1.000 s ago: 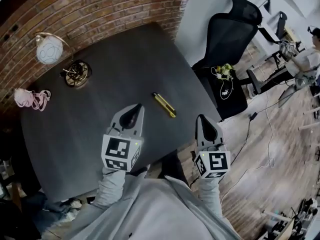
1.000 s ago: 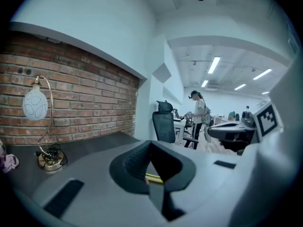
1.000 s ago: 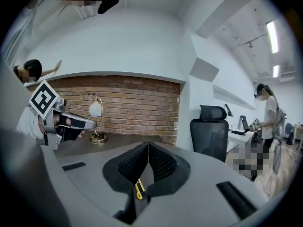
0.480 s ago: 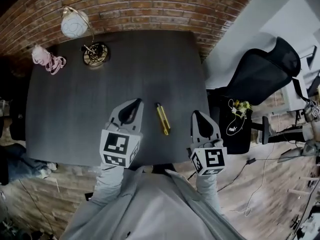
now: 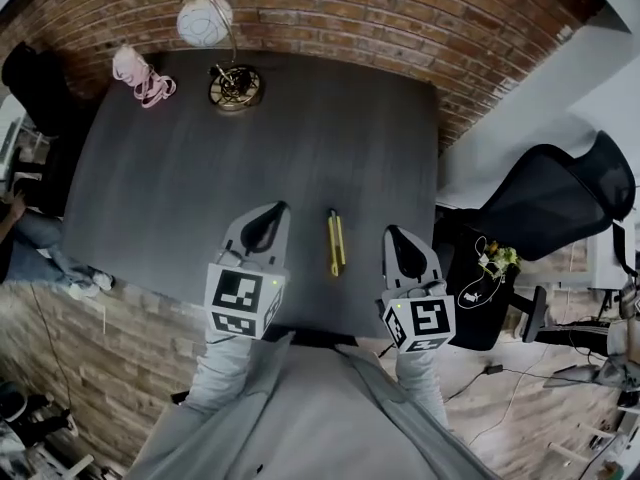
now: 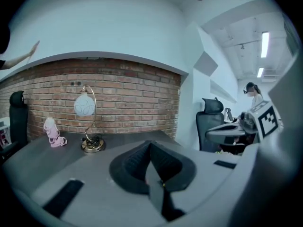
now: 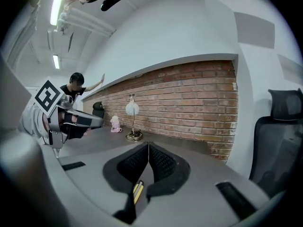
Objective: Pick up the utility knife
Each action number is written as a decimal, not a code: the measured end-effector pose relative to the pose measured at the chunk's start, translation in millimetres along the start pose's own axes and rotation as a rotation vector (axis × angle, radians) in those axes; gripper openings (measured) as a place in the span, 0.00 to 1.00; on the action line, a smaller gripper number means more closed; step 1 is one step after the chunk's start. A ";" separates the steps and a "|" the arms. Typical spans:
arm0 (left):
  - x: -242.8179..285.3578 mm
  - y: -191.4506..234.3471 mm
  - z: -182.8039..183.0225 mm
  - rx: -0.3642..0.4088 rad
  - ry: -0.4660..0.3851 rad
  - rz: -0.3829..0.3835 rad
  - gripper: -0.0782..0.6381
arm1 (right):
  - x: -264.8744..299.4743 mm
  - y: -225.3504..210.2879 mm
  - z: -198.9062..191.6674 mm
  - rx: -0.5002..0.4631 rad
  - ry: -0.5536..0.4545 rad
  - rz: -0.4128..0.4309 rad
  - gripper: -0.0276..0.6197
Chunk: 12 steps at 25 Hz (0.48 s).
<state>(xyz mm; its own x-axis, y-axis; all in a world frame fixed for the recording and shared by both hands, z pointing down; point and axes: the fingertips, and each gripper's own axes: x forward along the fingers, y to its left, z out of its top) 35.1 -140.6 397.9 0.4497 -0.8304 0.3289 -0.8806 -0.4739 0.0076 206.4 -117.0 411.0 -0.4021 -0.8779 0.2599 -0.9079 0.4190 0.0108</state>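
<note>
A yellow utility knife (image 5: 336, 243) lies on the dark table (image 5: 200, 168) near its front edge, pointing away from me. In the head view my left gripper (image 5: 276, 208) hovers just left of the knife, jaws together, with nothing in them. On the knife's right my right gripper (image 5: 392, 232) is shut and empty too. In the right gripper view a strip of the knife (image 7: 138, 192) shows below the closed jaws (image 7: 148, 145). The left gripper view shows its jaws (image 6: 149, 143) closed over the tabletop, and the knife is out of sight there.
A gold lamp with a white globe (image 5: 232, 86) and a pink object (image 5: 140, 74) stand at the table's far side against the brick wall (image 5: 400, 18). A black office chair (image 5: 545, 218) is to the right. A person's legs (image 5: 45, 243) show at the left.
The view has swung round, so the table now lies squarely ahead. Both grippers stay shut on either side of the knife, which now points straight away from me.
</note>
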 end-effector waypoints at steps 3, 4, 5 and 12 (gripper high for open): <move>-2.6 1.9 -2.6 -0.003 -0.002 0.009 0.14 | 5.7 5.5 -1.1 -0.009 0.007 0.026 0.07; -2.7 2.8 -3.2 -0.008 -0.003 0.010 0.14 | 7.8 7.1 -1.7 -0.010 0.010 0.031 0.07; -2.3 3.6 -3.7 -0.012 -0.004 0.010 0.14 | 9.6 8.7 -2.3 -0.011 0.013 0.036 0.07; -3.6 9.4 -16.2 -0.037 0.008 0.013 0.14 | 20.4 21.8 -17.5 0.001 0.055 0.049 0.07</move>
<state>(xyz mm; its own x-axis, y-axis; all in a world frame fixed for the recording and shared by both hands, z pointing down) 22.8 -137.3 412.1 0.4372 -0.8340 0.3365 -0.8913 -0.4517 0.0384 180.5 -121.7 433.5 -0.4392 -0.8422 0.3128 -0.8873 0.4613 -0.0038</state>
